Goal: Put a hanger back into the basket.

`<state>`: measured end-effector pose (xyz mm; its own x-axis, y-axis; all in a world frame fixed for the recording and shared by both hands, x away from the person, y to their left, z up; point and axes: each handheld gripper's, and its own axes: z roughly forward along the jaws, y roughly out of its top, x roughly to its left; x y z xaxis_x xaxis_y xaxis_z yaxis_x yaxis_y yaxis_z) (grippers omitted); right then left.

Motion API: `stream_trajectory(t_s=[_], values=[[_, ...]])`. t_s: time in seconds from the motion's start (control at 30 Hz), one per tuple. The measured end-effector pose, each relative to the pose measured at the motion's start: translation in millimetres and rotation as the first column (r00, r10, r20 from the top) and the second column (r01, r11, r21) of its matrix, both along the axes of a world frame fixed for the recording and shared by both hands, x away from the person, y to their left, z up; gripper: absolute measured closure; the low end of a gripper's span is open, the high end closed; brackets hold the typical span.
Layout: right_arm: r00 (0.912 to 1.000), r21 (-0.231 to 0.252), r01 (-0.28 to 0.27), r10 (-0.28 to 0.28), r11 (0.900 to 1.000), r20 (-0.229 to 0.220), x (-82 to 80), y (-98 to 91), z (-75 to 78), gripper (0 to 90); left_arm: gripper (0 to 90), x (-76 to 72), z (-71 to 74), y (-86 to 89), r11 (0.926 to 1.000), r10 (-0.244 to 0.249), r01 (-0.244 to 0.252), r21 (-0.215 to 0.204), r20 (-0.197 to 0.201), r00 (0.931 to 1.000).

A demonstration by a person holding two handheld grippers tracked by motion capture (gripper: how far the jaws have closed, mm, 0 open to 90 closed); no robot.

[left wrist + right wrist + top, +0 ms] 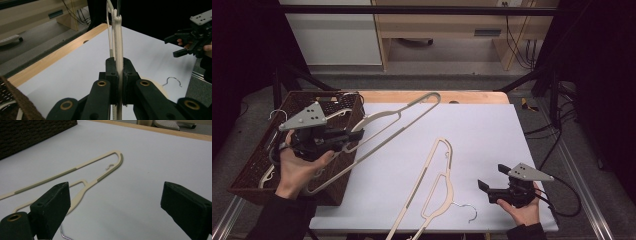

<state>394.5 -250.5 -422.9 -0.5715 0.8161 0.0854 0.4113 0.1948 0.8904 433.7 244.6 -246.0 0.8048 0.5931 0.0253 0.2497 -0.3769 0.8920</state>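
My left gripper (356, 135) is raised beside the basket and shut on a cream hanger (435, 96), which slants up and away over the table. The left gripper view has both pads (111, 75) pressed on the hanger's flat bar (119, 37). A second cream hanger (445, 184) with grey-green grip strips lies flat on the white sheet, its metal hook (467, 210) toward the front edge. My right gripper (491, 176) rests low at the front right, jaws wide open with nothing between them. It looks along the sheet at the lying hanger (50, 180) and also appears in the left gripper view (171, 47).
A brown wicker basket (257, 165) with several more hangers stands at the left, partly off the sheet. The white sheet (482, 125) covers most of the wooden table (472, 96). Cables trail at the right beside the metal frame.
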Motion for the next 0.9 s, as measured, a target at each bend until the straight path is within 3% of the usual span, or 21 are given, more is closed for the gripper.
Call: stream_trajectory(t_s=[0.3, 0.53, 0.67, 0.9], values=[[1.0, -0.014, 0.005, -0.005, 0.9999, -0.002, 0.6, 0.3, -0.7, 9.2, 86.1, 26.2, 0.7, 38.4, 0.9989, 0.039, -0.04, 0.024, 0.009, 0.9992], [1.0, -0.021, 0.002, -0.002, 0.9998, -0.003, 1.3, 0.6, -1.3, 9.0, 86.1, 38.4, -4.7, 64.1, 0.9971, 0.071, -0.071, 0.028, 0.007, 0.9974], [1.0, -0.025, 0.004, -0.004, 0.9997, -0.002, 1.5, 0.4, -1.5, 9.0, 86.0, 44.7, -9.1, 81.8, 0.9946, 0.103, -0.103, 0.015, -0.007, 0.9946], [1.0, -0.025, 0.008, -0.008, 0.9997, -0.001, 1.4, 0.3, -1.4, 8.9, 86.0, 55.0, -19.9, 114.0, 0.9888, 0.148, -0.147, 0.027, -0.03, 0.9886]])
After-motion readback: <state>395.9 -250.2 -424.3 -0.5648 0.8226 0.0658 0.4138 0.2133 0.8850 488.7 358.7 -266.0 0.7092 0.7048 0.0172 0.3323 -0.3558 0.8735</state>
